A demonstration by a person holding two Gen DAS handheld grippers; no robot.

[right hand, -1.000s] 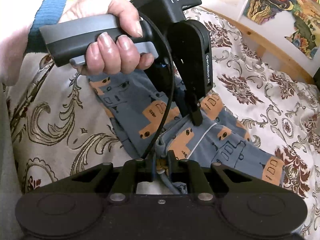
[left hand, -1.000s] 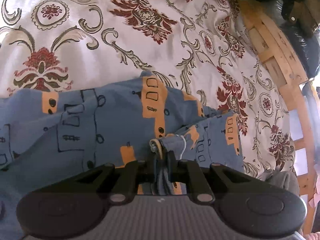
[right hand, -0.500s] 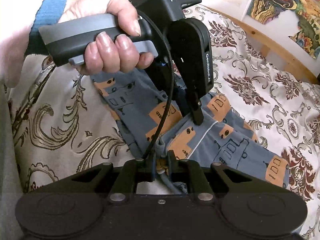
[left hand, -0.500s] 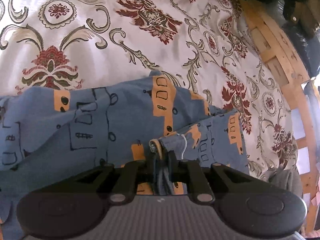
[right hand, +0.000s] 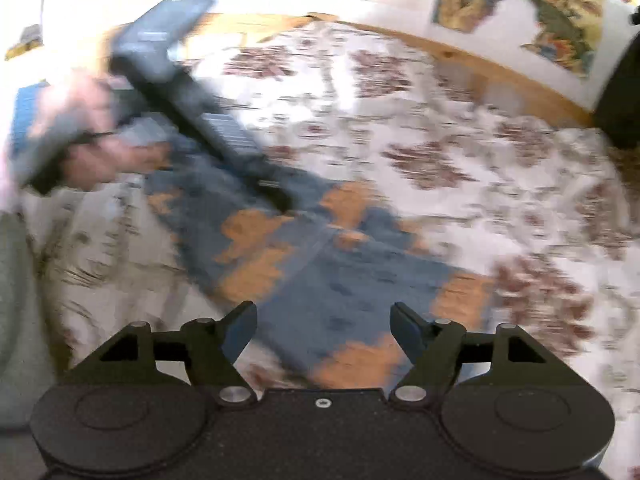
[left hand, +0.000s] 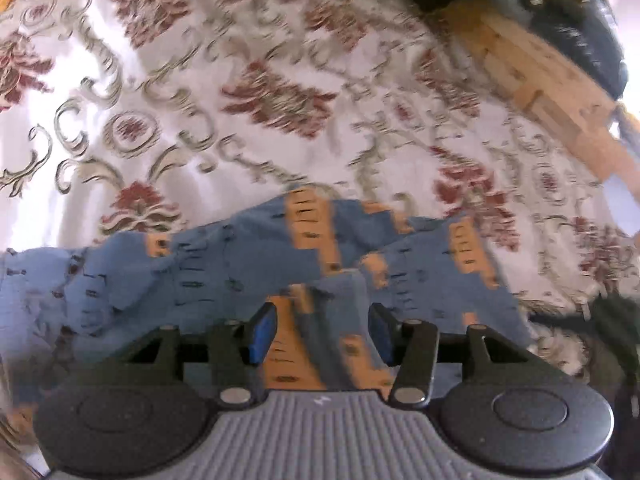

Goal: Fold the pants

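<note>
The left gripper [left hand: 322, 330] has its jaws apart, and a ridge of the pants [left hand: 224, 280] runs up between the blue pads [left hand: 262, 334] without being pinched. The right gripper [right hand: 324, 330] is also spread wide, with nothing between its fingers; it hangs over the same cloth. In the right wrist view the left gripper [right hand: 286, 200] shows as a dark, smeared shape held by a hand [right hand: 100, 152], its tip pointing down at the pants. Both views are blurred by motion, so fine detail of seams and hems cannot be read.

The pants lie on the bedspread [left hand: 240, 48], blue-grey with orange blocks. They form a fairly narrow band running away from the right gripper, and layers seem to overlap near the left one, so at least one fold looks laid down and let go. Judging by the loose ridge and wrinkles, smoothing is left, and probably one more fold across the length to make a compact packet. How many layers there are cannot be told.

For room: the bedspread lies bare on the far side of the pants, in both views. A wooden bed frame [left hand: 540, 76] bounds it at the far edge, with dark items beyond, well apart from the cloth. A wall with pictures [right hand: 512, 4] stands behind the frame in the right view. The person's grey clothing [right hand: 16, 320] is close on the near left.
</note>
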